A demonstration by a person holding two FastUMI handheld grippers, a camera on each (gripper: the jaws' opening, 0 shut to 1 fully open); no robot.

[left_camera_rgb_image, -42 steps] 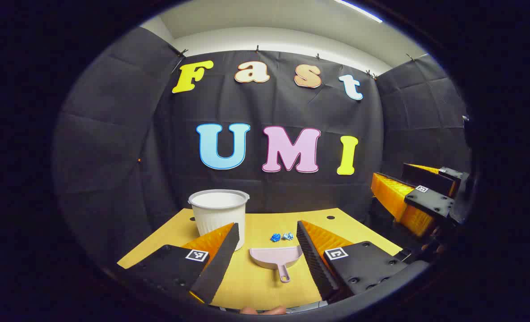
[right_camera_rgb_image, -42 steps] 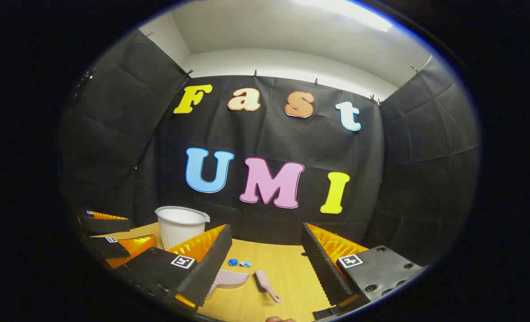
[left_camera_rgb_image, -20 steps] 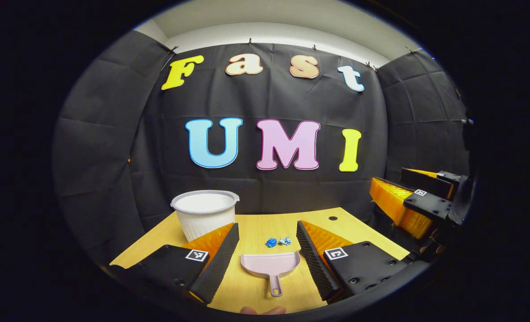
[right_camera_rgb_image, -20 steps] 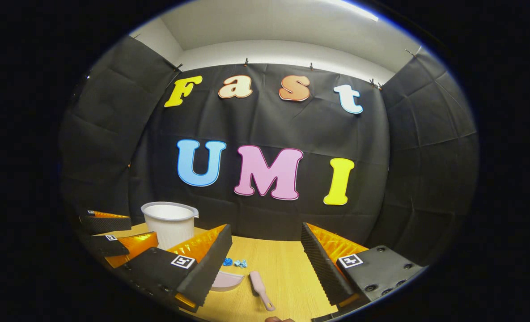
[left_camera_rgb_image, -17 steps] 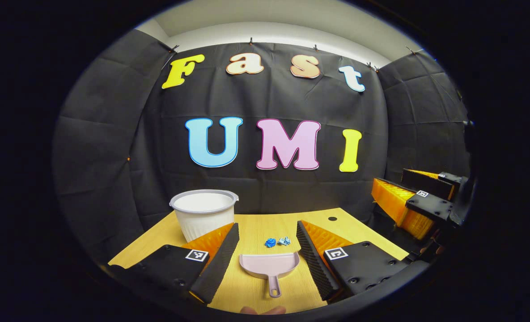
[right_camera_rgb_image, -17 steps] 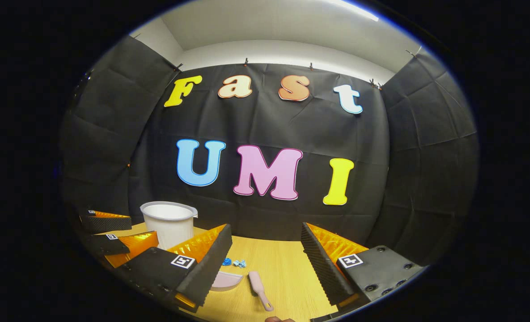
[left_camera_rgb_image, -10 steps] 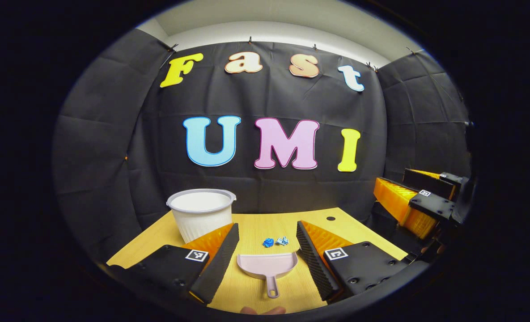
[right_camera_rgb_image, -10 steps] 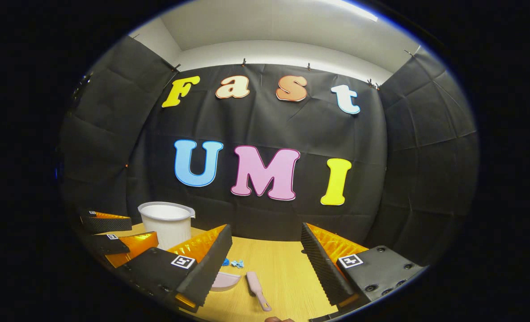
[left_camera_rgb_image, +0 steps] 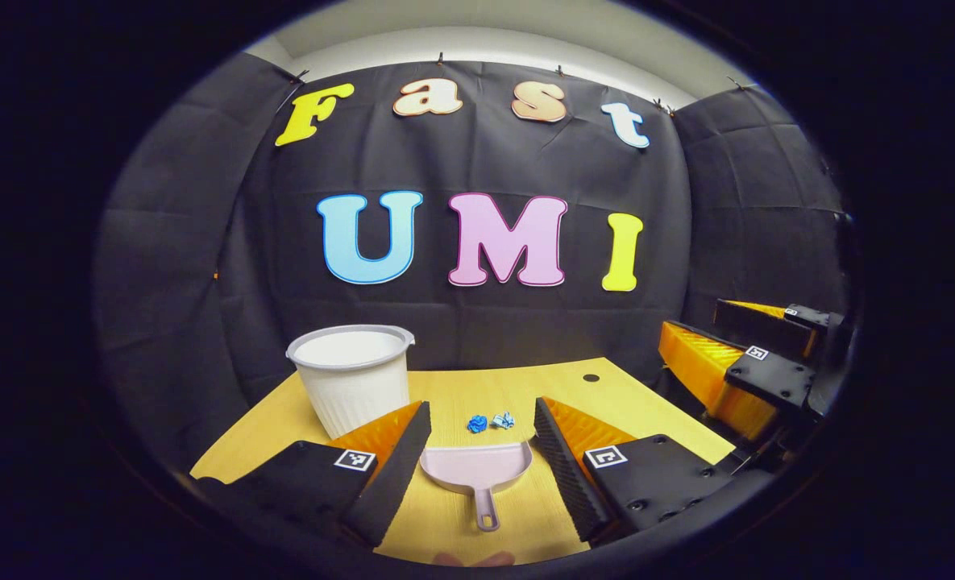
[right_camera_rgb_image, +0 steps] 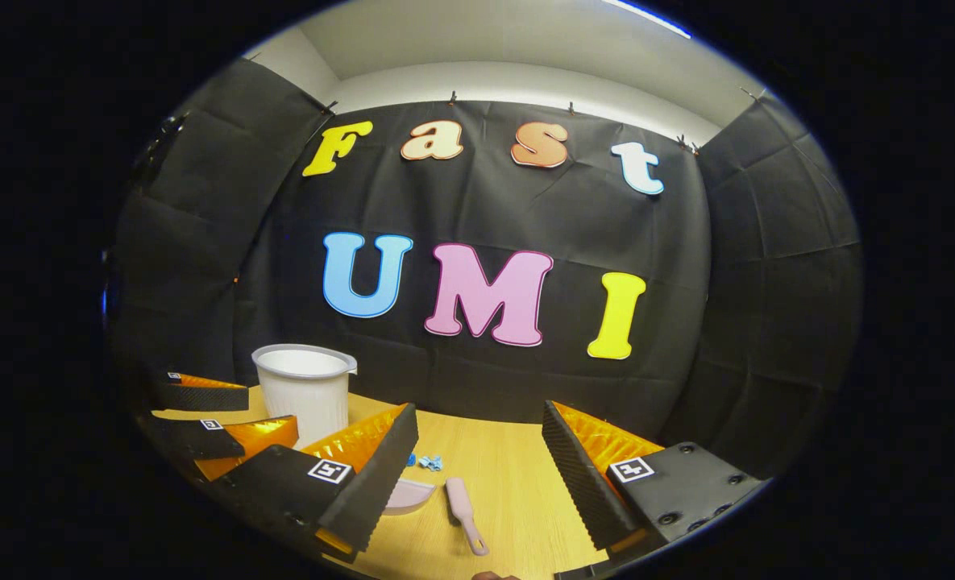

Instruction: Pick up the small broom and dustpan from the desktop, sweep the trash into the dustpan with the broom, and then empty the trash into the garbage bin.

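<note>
Left gripper stood wide apart, holding nothing, above the near edge of the yellow wood-grain desk. Between its fingers on the desk lay the pink dustpan, handle toward the camera, mouth facing away. Just beyond the pan's mouth sat two small blue crumpled bits of trash, side by side, apart from the pan. Farther back and to the left stood the white ribbed garbage bin, upright, near the black cloth wall. In the left gripper view the right gripper showed off to the right, beyond the desk's edge. Right gripper was likewise wide apart and empty; between its fingers lay the small pink broom, flat on the desk, handle toward the camera. Just left of it the dustpan was partly hidden behind the gripper's left finger; trash beyond, bin farther left. The left gripper showed at far left.
</note>
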